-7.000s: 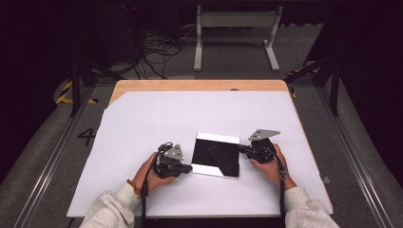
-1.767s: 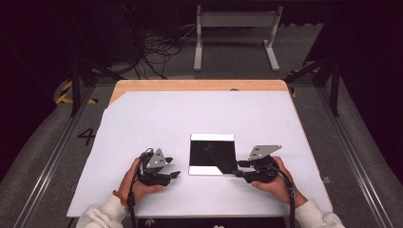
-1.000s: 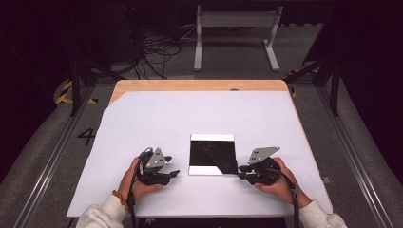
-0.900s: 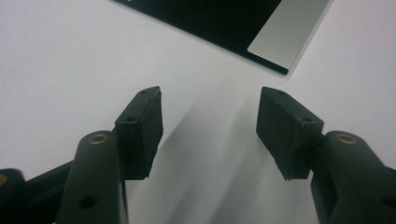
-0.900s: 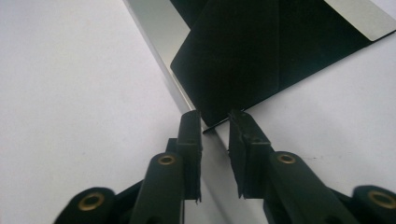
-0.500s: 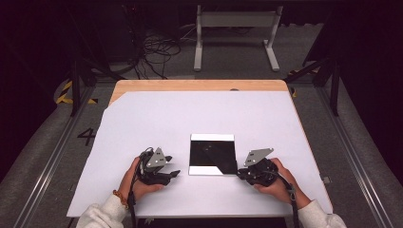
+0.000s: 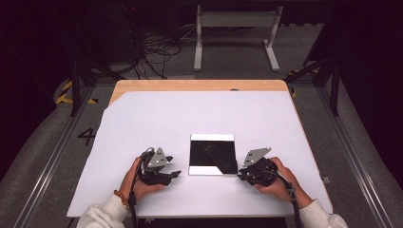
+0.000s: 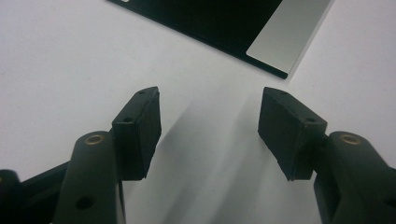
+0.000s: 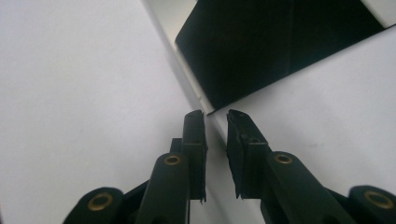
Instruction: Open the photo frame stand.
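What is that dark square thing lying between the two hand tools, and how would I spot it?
On the white table cover, look near the person's edge, between the left gripper and right gripper. A flat, glossy black square panel lies there. It mirrors its surroundings, with pale strips on two edges.

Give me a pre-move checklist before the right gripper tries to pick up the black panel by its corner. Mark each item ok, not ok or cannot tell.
1. Right gripper lined up with the near corner of the black panel: ok, the corner points at the narrow gap between the jaws.
2. Corner actually between the jaws: cannot tell, it sits just at the tips.
3. Panel lying flat on the white table cover: ok, as far as the high view shows.
4. Left gripper clear of the panel: ok, jaws wide open, short of its edge.
5. Cover around the panel free of other things: ok.
6. Panel free of the cover: cannot tell.
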`<state>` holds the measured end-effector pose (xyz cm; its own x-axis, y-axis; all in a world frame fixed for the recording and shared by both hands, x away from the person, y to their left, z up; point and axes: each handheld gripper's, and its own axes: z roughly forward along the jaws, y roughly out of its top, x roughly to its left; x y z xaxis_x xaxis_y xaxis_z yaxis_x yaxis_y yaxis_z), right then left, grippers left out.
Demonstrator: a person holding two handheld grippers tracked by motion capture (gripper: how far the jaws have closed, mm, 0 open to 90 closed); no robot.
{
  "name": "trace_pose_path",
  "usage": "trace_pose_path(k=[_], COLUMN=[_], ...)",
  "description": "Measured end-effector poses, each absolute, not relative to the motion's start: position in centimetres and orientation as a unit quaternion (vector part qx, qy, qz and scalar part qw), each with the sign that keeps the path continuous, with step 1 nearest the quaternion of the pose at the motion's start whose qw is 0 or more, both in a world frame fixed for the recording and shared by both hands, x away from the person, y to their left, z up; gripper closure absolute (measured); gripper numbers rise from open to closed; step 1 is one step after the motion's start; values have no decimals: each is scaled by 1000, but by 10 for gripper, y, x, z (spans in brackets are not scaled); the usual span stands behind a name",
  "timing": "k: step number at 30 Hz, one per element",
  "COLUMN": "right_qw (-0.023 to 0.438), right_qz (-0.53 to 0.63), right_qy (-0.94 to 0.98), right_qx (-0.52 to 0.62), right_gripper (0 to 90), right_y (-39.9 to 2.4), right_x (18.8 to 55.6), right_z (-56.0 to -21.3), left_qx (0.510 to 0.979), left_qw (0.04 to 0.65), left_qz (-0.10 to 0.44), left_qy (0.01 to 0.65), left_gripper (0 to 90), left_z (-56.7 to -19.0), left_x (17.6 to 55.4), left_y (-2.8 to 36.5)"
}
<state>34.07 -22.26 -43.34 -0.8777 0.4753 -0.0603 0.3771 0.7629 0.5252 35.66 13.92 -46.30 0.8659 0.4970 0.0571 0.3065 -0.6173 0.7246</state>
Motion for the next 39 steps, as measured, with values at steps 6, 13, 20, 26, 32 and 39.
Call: trace_pose_path(k=[6, 13, 20, 26, 32, 39], right_qw=[88, 87, 83, 71, 79, 92], right_qz=[246, 261, 285, 318, 357, 385], right_qy=[935, 927, 920, 907, 892, 879], right_qx=[239, 254, 258, 267, 267, 265], right_gripper=[788, 808, 812, 786, 796, 801], right_y=[-219, -218, -222, -228, -230, -230], right_x=[342, 345, 344, 345, 344, 343], right_z=[-433, -435, -437, -434, -428, -424], left_qx=[891, 891, 886, 884, 885, 885], left_qw=[373, 375, 381, 385, 384, 384], left_qz=[125, 124, 123, 120, 118, 117], left_qy=[225, 225, 233, 238, 237, 236], left_gripper=[395, 395, 375, 342, 326, 327], left_z=[-464, -464, -464, -463, -463, -464], left_x=[357, 358, 358, 358, 358, 358], left_y=[138, 138, 139, 140, 141, 140])
